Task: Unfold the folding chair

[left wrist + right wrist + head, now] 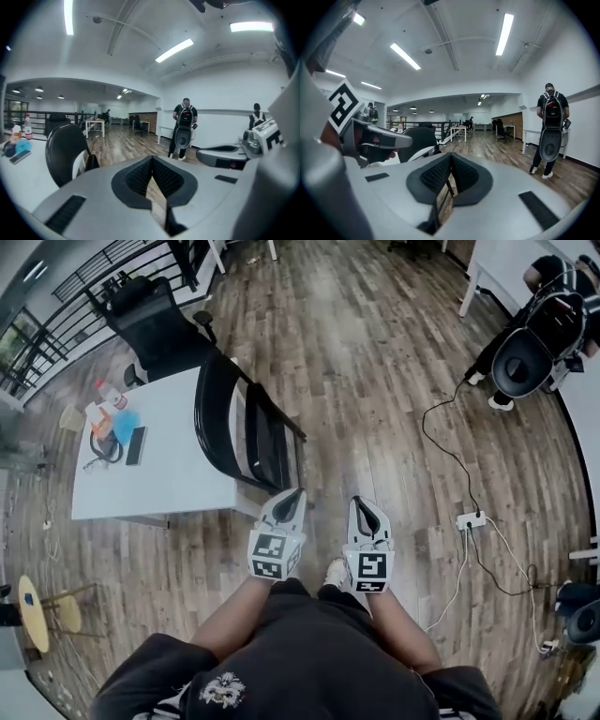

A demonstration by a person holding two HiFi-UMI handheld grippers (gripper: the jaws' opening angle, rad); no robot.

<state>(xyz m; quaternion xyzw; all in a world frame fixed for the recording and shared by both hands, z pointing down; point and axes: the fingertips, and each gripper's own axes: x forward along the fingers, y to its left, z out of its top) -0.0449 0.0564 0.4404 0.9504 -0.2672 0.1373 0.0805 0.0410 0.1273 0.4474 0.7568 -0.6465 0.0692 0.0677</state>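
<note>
The white desk [178, 479] was at the left. The black folding chair [225, 418] stood folded flat against the desk's right edge, on the wood floor [375, 381]. Near the chair, the left gripper [296, 493] had its fingers [138, 176] pressed together on nothing. Beside it, the right gripper [360, 503] was closed and empty too.

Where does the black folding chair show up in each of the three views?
Head view: the folding chair stands left of centre, beside the white table.
Left gripper view: the chair is at lower left.
Right gripper view: the chair is just left of centre.
Shared landmark: the standing person with a backpack.
</note>
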